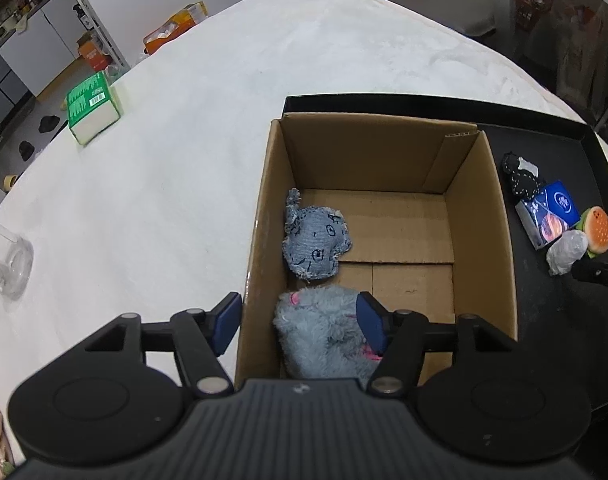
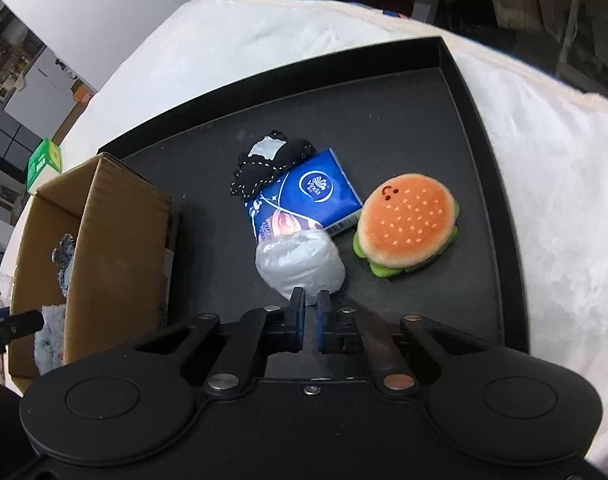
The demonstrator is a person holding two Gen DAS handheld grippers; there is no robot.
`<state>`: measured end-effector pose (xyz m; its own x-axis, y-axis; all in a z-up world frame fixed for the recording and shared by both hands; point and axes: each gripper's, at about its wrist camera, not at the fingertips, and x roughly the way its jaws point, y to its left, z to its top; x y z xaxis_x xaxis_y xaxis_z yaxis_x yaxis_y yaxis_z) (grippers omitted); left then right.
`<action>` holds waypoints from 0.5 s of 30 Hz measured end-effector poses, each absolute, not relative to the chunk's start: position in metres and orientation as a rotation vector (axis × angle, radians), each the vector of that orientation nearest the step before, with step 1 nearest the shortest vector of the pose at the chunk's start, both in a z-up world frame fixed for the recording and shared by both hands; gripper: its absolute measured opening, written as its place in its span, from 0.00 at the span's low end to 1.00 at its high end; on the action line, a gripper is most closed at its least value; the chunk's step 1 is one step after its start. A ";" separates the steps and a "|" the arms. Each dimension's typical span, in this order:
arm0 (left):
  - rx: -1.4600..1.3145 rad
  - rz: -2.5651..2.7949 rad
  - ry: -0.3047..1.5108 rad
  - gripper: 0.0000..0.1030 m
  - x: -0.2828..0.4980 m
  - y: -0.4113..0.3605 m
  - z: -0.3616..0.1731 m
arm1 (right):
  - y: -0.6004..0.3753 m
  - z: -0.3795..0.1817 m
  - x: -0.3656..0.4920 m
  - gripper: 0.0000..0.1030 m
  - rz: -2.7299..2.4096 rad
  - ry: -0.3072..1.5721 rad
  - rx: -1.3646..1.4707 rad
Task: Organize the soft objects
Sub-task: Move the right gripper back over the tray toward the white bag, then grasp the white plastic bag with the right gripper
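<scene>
Fluffy light-blue plush toy (image 1: 324, 332) partly hidden behind left gripper body; clear glass jar (image 1: 4, 268) cut by left edge.

Two plush toys in one cardboard box (image 1: 384, 152); four soft items on one black tray (image 2: 384, 128).

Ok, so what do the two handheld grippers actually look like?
Both match: the left gripper and right gripper have matte black bodies, two round discs, silver pivot pins, black linkage arms and blue-padded jaws. The left body is ribbed; one right pin looks coppery. No cables or sleeves show.
</scene>
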<state>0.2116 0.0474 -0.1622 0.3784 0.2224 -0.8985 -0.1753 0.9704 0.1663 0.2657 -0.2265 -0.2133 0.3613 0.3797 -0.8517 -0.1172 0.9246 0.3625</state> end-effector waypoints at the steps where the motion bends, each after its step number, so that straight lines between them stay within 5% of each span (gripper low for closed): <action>1: 0.047 0.256 1.158 0.61 0.212 0.047 -0.162 | -0.227 -0.212 0.265 0.02 0.328 1.157 0.253; 8: 0.081 0.251 1.163 0.61 0.212 0.042 -0.164 | -0.231 -0.211 0.263 0.00 0.332 1.138 0.279; 11: 0.069 0.249 1.160 0.61 0.211 0.044 -0.163 | -0.234 -0.210 0.262 0.08 0.330 1.136 0.314; 13: 0.065 0.249 1.158 0.61 0.210 0.044 -0.163 | -0.235 -0.210 0.263 0.45 0.320 1.140 0.318; 15: 0.065 0.249 1.157 0.61 0.210 0.045 -0.164 | -0.233 -0.210 0.262 0.60 0.299 1.131 0.298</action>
<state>0.2097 0.0445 -0.1638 0.3779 0.2278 -0.8974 -0.1608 0.9707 0.1788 0.2620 -0.2333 -0.2096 0.3949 0.3807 -0.8361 -0.0823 0.9211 0.3805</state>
